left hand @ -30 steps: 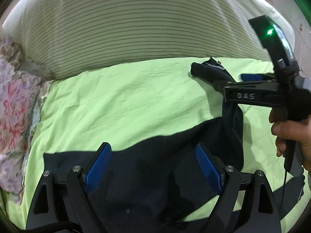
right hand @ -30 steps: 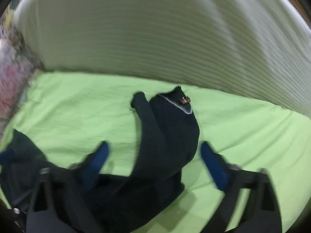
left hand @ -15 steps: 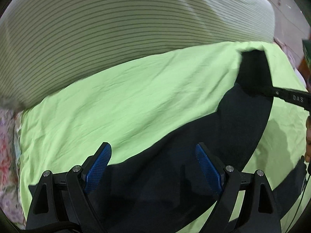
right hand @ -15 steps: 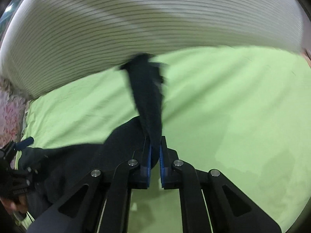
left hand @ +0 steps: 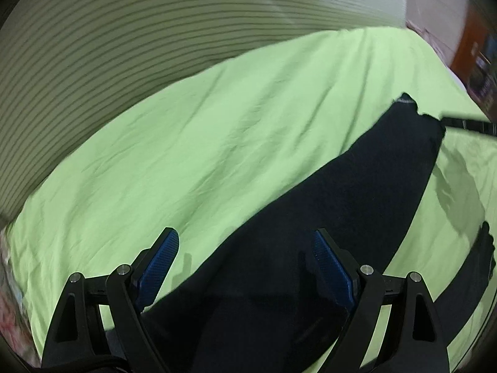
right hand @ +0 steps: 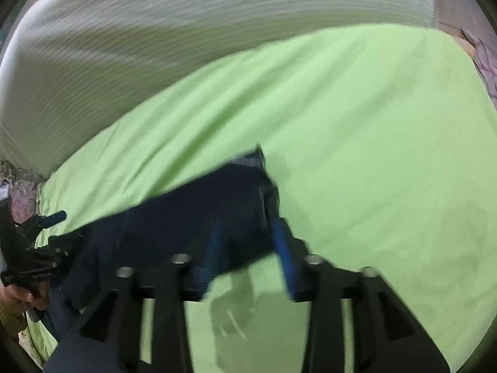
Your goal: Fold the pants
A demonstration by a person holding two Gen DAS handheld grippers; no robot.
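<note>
Dark navy pants (left hand: 357, 192) lie stretched in a long band across the green bed sheet (left hand: 217, 143). My left gripper (left hand: 245, 258) is open above the near end of the pants, its blue pads wide apart. In the right wrist view, my right gripper (right hand: 247, 248) has its jaws partly apart with the far end of the pants (right hand: 217, 205) lying between them; the frame is blurred. The right gripper's tip (left hand: 466, 124) shows at the pants' far end in the left wrist view.
A striped white cover (left hand: 155, 31) lies along the far side of the bed. A floral fabric (right hand: 21, 199) sits at the left edge of the right wrist view. The left gripper and the hand holding it (right hand: 28, 267) show there too.
The right gripper, shut on the pants half a second ago, has pulled their end out to the right and its jaws have parted. The pants now lie stretched out. The left gripper stays open.
</note>
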